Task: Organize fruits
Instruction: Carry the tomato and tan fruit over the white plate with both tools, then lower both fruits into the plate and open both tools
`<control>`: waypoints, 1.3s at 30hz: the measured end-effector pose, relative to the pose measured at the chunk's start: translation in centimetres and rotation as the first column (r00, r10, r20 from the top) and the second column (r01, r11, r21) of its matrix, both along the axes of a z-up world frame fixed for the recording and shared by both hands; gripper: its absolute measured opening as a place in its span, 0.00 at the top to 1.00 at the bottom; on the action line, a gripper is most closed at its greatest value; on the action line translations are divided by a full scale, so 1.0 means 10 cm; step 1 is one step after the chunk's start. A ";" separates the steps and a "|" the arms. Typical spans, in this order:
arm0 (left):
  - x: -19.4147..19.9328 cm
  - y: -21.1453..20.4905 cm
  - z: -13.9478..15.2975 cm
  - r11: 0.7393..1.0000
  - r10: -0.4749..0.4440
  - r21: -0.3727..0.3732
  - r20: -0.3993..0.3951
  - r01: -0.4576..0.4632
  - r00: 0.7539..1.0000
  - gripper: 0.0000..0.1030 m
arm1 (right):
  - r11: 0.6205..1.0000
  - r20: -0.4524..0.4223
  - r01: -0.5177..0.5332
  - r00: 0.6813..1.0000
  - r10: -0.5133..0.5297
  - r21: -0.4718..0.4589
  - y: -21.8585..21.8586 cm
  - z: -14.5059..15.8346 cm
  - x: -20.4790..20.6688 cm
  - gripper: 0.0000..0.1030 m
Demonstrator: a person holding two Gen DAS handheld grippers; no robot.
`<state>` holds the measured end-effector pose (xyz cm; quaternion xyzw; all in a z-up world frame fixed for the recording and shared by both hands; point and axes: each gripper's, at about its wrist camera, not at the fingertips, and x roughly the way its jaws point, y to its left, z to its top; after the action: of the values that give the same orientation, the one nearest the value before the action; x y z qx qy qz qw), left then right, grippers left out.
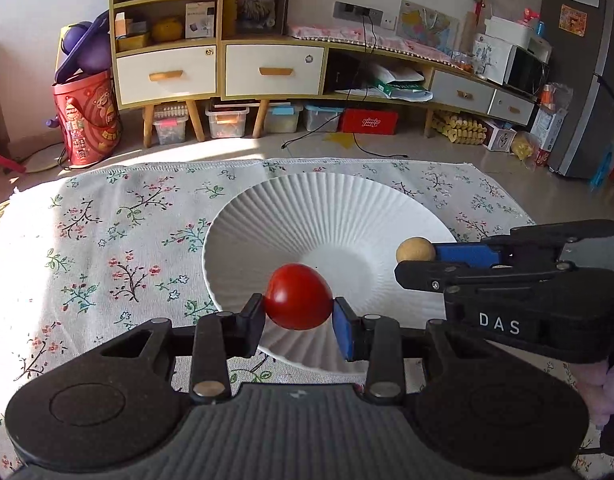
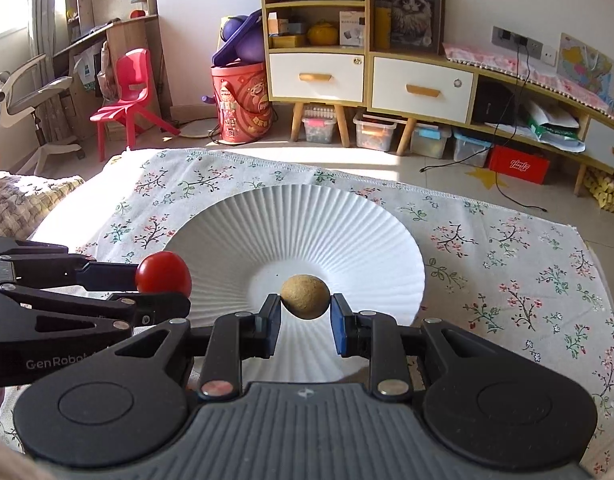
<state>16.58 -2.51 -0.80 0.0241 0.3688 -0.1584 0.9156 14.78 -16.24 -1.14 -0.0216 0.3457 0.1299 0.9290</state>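
A floral cloth [image 1: 107,240] covers the table in a sunlit room with shelves and drawers. One ribbed white plate [image 2: 347,232] sits mid-cloth. Above its near rim, the left gripper [image 1: 298,312] clamps one red tomato [image 1: 297,296]; the right gripper [image 2: 305,314] clamps one tan round fruit [image 2: 305,295].

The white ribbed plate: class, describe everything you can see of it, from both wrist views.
The white ribbed plate is round and wide, with fine radial ridges sloping down to a small smooth centre; it looks like glazed ceramic. It sits flat on the floral tablecloth and looks empty. The tomato in the left gripper and the tan fruit in the right gripper are held above it.
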 end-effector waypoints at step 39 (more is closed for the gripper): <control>-0.15 0.13 0.17 0.999 -0.016 0.033 0.045 0.015 0.999 0.36 | 0.999 0.010 0.046 0.999 -0.046 -0.008 -0.08 0.13 -0.13 0.30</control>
<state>15.05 -1.24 0.87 0.0455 0.3505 -0.1588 0.9219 13.52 -17.04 0.14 -0.0181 0.3421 0.1068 0.9334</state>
